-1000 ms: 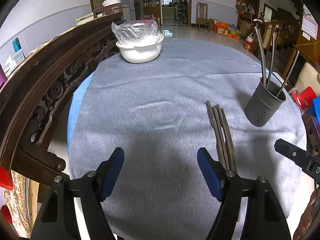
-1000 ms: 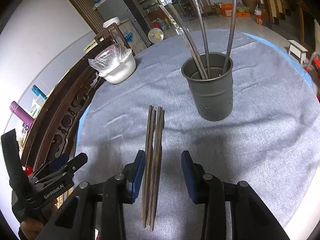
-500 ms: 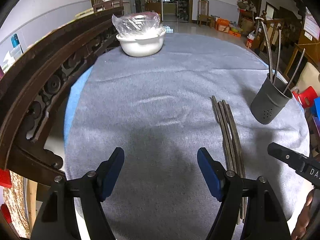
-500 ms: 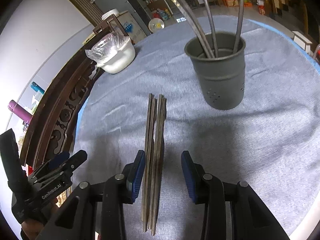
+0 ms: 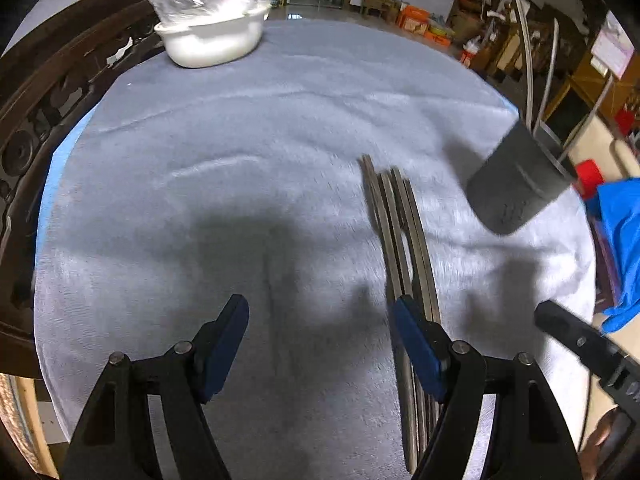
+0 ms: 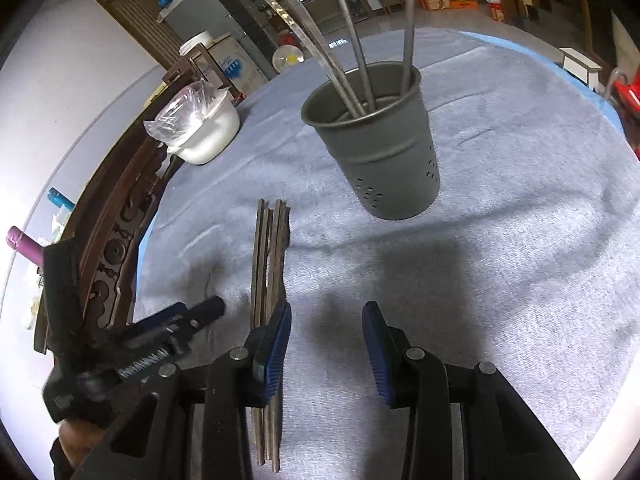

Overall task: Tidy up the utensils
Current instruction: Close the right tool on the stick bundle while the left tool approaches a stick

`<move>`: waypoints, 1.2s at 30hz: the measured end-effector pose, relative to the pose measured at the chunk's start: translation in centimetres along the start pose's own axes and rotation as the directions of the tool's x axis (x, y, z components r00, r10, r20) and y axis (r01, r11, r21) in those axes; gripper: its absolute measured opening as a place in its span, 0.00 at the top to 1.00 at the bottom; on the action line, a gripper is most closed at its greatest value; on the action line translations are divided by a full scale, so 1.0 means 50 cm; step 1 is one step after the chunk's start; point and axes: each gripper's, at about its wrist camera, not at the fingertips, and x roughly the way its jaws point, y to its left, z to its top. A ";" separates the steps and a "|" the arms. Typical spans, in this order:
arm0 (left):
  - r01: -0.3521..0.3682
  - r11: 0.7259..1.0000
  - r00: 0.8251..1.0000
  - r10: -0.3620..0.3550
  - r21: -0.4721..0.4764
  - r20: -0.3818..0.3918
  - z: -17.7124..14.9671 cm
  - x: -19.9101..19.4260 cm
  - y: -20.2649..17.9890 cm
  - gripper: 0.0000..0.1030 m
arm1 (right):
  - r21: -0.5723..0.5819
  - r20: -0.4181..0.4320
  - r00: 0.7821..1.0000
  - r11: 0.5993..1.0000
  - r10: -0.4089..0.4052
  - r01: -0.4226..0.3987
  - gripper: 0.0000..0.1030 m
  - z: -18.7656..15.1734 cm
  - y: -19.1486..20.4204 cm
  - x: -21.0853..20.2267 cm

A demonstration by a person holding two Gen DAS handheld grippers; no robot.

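Note:
A bundle of several dark metal chopsticks lies flat on the grey cloth. To their right stands a grey perforated utensil holder with three long metal utensils in it. My left gripper is open and low over the cloth, just left of the chopsticks, whose near ends pass under its right finger. My right gripper is open with nothing between its pads; the chopsticks run under its left finger. Each gripper shows at the edge of the other's view.
A white bowl with a plastic bag over it sits at the far left of the round table. A carved dark wooden rail curves along the left edge. A blue cloth lies off the right edge.
My left gripper has dropped closer to the cloth and tilted further down, with the chopsticks larger in its view. My right gripper has sunk slightly. Both jaws kept their width.

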 end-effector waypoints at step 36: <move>0.068 0.996 0.995 -0.063 0.058 -0.079 -0.069 0.006 0.002 0.33 | 0.010 -0.005 0.998 0.998 0.069 -0.069 0.60 0.004 -0.005 -0.005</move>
